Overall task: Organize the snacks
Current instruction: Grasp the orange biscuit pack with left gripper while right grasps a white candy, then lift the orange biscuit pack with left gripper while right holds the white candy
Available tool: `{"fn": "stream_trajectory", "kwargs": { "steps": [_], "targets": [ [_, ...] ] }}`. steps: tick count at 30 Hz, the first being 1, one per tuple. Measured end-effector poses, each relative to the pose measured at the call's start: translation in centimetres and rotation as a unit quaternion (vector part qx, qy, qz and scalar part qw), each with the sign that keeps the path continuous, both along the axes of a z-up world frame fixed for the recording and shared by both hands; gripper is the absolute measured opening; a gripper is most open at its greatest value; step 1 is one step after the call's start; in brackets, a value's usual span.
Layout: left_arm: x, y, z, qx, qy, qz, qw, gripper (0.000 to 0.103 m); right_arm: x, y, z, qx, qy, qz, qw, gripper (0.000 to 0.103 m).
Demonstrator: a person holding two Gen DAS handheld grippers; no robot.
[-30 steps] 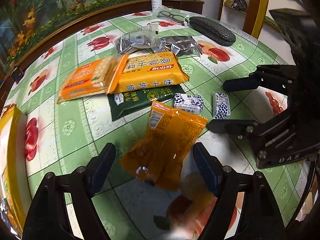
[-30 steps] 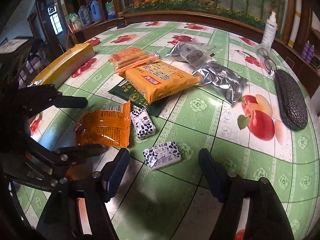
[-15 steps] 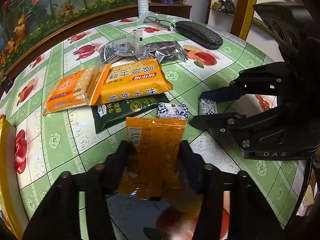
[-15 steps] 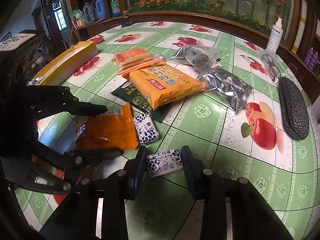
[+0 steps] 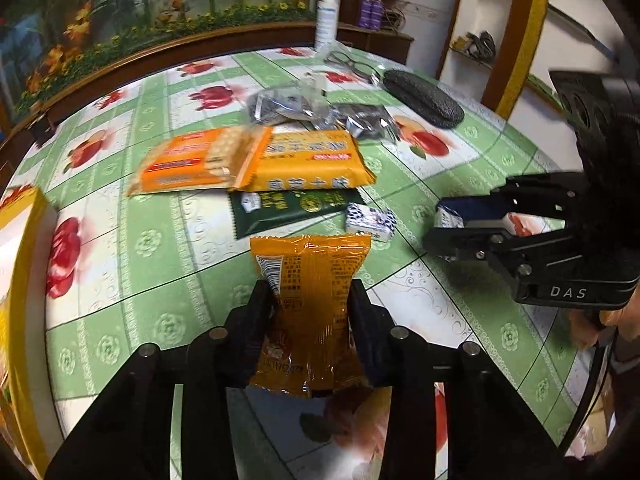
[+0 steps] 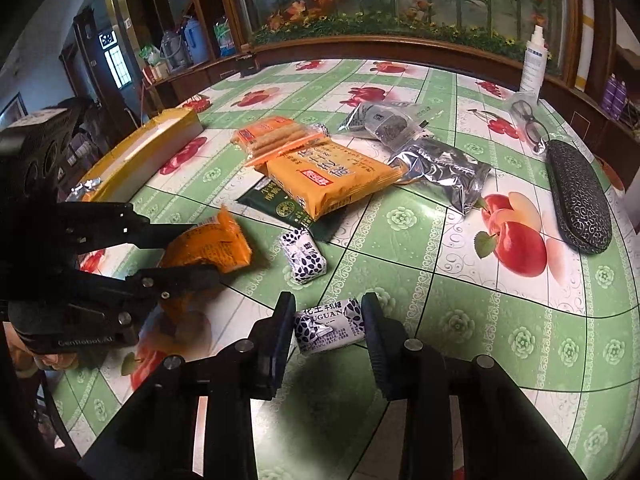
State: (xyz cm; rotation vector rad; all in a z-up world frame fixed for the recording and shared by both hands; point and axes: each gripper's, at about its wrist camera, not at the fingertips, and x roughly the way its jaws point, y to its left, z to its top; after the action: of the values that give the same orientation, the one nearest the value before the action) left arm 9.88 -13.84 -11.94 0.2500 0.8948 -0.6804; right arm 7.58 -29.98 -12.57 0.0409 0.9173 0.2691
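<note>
left gripper level, pinching the orange snack packet – right gripper clamps the white-blue candy nearby.

The orange crinkled plastic snack pouch was glossy film, pinched between the matt black plastic fingers of the left gripper. The small white-and-navy wrapped candy block had a shiny, creased wrapper. At twelve o'clock, the silver foil bags gleamed. The green fruit-printed tablecloth looked slick, embossed vinyl. The black oblong glasses case was rough-textured.
</note>
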Motion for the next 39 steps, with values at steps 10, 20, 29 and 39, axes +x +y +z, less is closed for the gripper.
{"fn": "stream_trajectory", "kwargs": {
  "steps": [10, 20, 29, 39],
  "targets": [
    [-0.8, 6.1, 2.4, -0.056, -0.017, 0.11, 0.9922, 0.034, -1.9, 0.8, 2.8, 0.126, -0.038, 0.001, 0.991, 0.035],
    [-2.6, 10.0, 3.6, -0.08, -0.031, 0.159, 0.9836, 0.035, -2.2, 4.6, 1.9, 0.202, -0.03, 0.028, 0.979, 0.035],
    [-3.3, 11.6, 3.9, -0.083, -0.036, 0.176, 0.9803, 0.035, -2.0, 6.4, 1.5, 0.223, -0.024, 0.041, 0.974, 0.035],
    [-3.6, 12.4, 4.0, -0.089, -0.033, 0.185, 0.9782, 0.035, -1.9, 5.8, 1.2, 0.239, -0.022, 0.034, 0.97, 0.035]
  ]
}}
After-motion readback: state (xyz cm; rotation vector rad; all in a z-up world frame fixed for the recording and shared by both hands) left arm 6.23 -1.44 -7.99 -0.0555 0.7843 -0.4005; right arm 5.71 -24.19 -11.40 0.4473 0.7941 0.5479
